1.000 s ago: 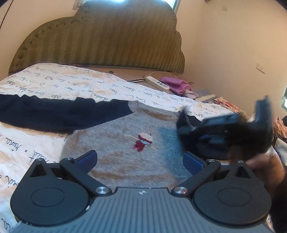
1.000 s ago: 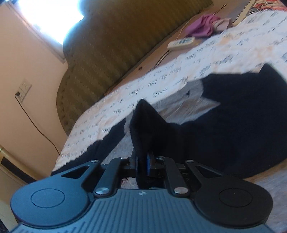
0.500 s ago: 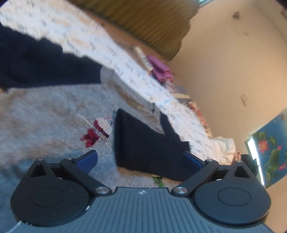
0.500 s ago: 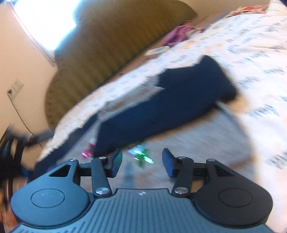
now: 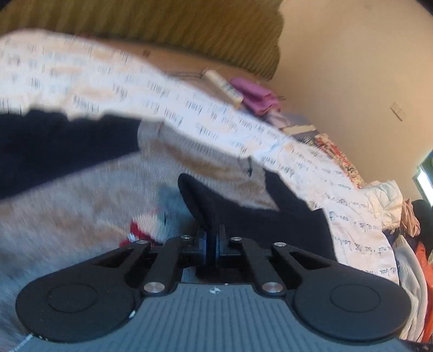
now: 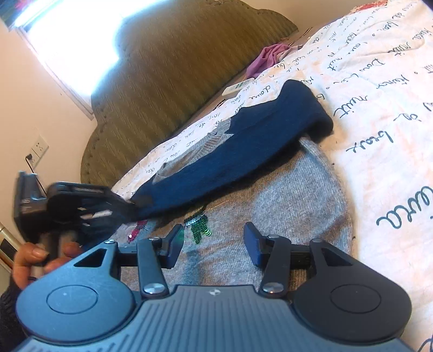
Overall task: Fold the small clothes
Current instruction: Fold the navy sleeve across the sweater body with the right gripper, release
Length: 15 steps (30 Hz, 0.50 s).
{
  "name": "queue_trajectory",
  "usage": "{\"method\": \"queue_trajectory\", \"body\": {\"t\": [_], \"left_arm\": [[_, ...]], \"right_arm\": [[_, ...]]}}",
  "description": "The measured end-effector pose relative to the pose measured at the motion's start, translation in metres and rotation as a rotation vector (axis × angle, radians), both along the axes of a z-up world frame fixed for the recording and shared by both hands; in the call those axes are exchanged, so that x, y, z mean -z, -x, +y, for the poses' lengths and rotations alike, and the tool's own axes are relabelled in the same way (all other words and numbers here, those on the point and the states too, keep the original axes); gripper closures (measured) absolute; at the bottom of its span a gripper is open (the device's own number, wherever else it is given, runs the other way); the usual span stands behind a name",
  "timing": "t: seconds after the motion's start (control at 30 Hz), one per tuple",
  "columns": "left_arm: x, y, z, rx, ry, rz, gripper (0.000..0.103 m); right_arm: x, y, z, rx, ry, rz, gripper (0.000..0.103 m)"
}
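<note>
A small grey sweater (image 6: 284,195) with navy sleeves lies flat on the bed, a sequin figure (image 6: 200,230) on its chest. Its right navy sleeve (image 6: 243,151) is folded across the chest. My left gripper (image 5: 212,238) is shut on the cuff end of that sleeve (image 5: 243,214), which bunches up between the pads. In the right wrist view the left gripper (image 6: 130,205) shows at the sleeve's end, held by a hand (image 6: 29,260). My right gripper (image 6: 213,241) hovers open over the grey body, nothing between its fingers. The other navy sleeve (image 5: 54,146) lies stretched out to the left.
The bedspread (image 6: 379,108) is white with handwriting print. A green padded headboard (image 5: 162,24) stands at the back. A power strip (image 5: 222,86) and a purple cloth (image 5: 254,94) lie near it. A heap of clothes (image 5: 406,216) lies at the bed's right edge.
My right gripper laid the navy sleeve across the chest, let go and drew back open. My left gripper moved in over the sleeve's end and shut on it.
</note>
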<state>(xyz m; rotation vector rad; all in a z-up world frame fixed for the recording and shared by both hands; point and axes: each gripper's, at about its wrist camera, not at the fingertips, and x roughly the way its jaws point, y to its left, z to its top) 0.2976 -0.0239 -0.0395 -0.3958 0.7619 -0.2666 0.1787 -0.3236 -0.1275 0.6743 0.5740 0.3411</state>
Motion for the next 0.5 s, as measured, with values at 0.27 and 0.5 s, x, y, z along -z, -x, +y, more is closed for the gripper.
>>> {"method": "queue_trajectory", "body": {"t": [0.27,0.5], "left_arm": [[0.007,-0.001,0.044,-0.103,-0.104,0.068,0.098],[0.01,0.015,0.039,-0.102,-0.214,0.023,0.046]], "right_arm": [[0.001,0.0,0.002,0.001,0.005,-0.002,0.056],[-0.006,-0.002,0.007,-0.017,0.062,0.012,0.056]]}}
